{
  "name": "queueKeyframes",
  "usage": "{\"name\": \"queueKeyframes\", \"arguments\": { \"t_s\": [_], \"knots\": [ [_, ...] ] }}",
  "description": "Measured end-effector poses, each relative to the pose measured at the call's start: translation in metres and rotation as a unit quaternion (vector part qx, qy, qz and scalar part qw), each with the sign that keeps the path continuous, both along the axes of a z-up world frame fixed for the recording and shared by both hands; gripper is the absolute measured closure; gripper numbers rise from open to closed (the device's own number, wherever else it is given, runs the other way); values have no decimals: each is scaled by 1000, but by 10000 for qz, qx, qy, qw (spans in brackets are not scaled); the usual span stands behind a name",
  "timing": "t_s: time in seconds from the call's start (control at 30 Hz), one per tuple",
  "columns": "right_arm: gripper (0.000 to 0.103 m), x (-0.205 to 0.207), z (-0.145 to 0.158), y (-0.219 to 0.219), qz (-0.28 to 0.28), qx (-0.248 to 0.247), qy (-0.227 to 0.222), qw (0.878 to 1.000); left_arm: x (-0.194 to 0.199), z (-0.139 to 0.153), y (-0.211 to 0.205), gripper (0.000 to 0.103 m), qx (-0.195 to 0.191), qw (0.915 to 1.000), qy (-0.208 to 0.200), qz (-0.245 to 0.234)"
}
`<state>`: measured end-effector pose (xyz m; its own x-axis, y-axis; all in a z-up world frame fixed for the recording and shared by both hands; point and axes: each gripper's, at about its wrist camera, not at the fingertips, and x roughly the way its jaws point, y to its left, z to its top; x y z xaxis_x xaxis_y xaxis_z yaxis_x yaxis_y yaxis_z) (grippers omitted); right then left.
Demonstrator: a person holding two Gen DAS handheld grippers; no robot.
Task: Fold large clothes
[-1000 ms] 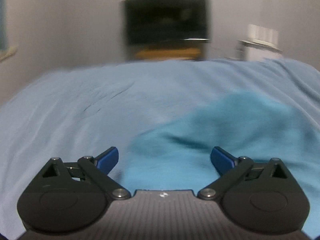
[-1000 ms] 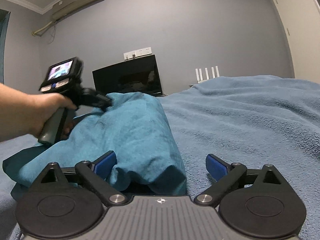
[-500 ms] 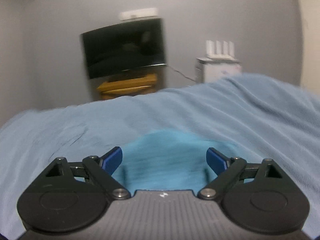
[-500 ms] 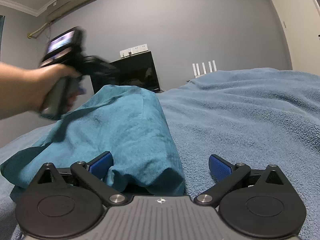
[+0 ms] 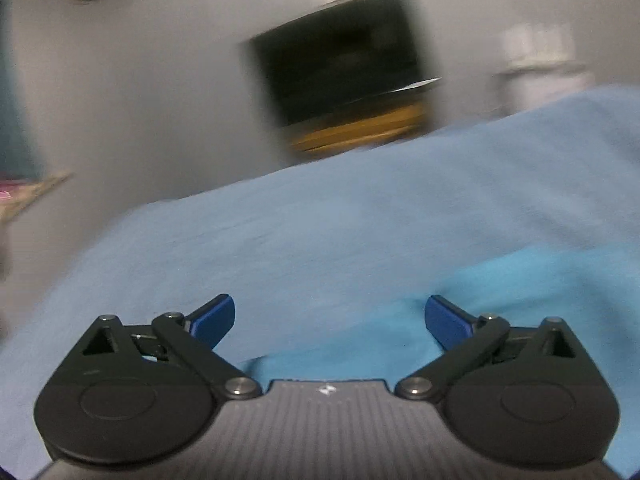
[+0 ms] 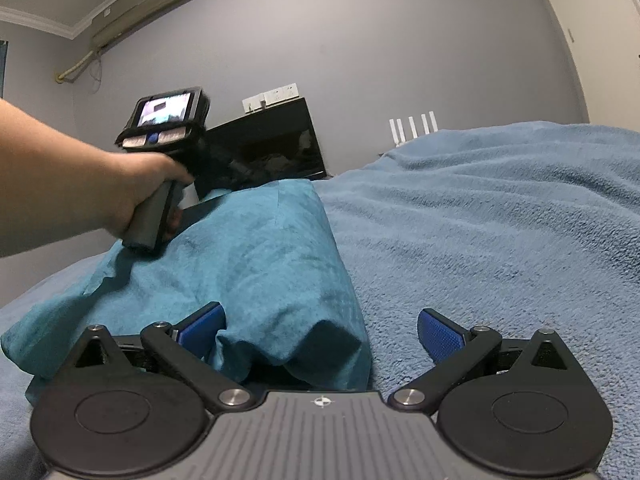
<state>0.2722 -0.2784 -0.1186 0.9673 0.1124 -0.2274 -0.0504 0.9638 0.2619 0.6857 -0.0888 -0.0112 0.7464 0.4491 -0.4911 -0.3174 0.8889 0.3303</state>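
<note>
garment: teal soft-pile folded garment (image 6: 256, 272) lies on the light-blue fleece blanket (image 6: 500, 232), long bundle running away from R cam; near end sits between R pads, far end under L tool.
L gripper (image 5: 330, 320): jaws wide apart, just re-opened after a brief dip; nothing pinched. Teal cloth now low-right in its view, only under the right blue pad (image 5: 446, 320); half a sec ago it filled the gap between the pads. View swung sideways, blurred.
L hand (image 6: 140, 192): holds tool above far end of bundle.
R gripper (image 6: 320, 328): pads apart, not pressing; cloth drapes against left pad (image 6: 200, 330). Pose same as 1 s ago.
meaning: prob. L let go, fold laid; next grab pt not chosen yet.
bg: black TV screen (image 6: 264, 152) at grey wall.
</note>
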Motion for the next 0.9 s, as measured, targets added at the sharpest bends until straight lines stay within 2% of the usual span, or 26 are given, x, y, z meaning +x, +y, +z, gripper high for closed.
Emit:
{"name": "queueKeyframes", "arguments": {
  "t_s": [0.03, 0.1, 0.17, 0.2, 0.27, 0.3, 0.37, 0.47, 0.53, 0.6, 0.63, 0.73, 0.83, 0.9],
  "knots": [
    [0, 1, 0, 0, 4, 2, 6, 10000, 0, -2, 16, 0, -199, 9994, 62, 289],
    [0, 2, -1, -1, 29, 16, 18, 10000, -11, 0, 51, 0, -912, 9938, -16, 638],
    [0, 3, -2, -2, 28, 32, 29, 10000, -35, 4, 72, 0, -1313, 9891, -284, 602],
    [0, 4, -2, -3, 37, 44, 42, 10000, -59, 6, 79, 0, -1368, 9879, -506, 534],
    [0, 7, -2, -4, 45, 65, 67, 9999, -121, 9, 88, 0, -1325, 9884, -728, 162],
    [0, 7, -2, -5, 51, 69, 72, 9999, -161, 8, 89, 0, -1260, 9898, -649, -163],
    [0, 7, -1, -4, 53, 61, 78, 9999, -239, 6, 94, 0, -1210, 9903, -495, -461],
    [0, 7, 0, -4, 60, 81, 105, 9999, -365, -10, 106, 0, -1489, 9880, -275, -311],
    [0, 8, 1, -5, 80, 117, 140, 9998, -428, -28, 113, 0, -1637, 9864, -155, -6],
    [0, 8, 2, -5, 80, 123, 173, 9997, -438, -37, 126, 0, -2049, 9782, 215, 274],
    [0, 8, 3, -5, 66, 102, 192, 9997, -437, -36, 130, 0, -2188, 9753, 177, 233],
    [0, 4, 9, -1, -16, -6, 304, 9995, -440, -31, 124, 0, -1922, 9807, -347, -59],
    [0, -4, 13, -2, -10, 30, 769, 9970, -442, -37, 109, 0, -1568, 9868, -188, -357],
    [1, -4, 15, 6, 203, -307, 1506, 9879, -451, -35, 101, 0, -1483, 9877, -52, -492]
  ]
}}
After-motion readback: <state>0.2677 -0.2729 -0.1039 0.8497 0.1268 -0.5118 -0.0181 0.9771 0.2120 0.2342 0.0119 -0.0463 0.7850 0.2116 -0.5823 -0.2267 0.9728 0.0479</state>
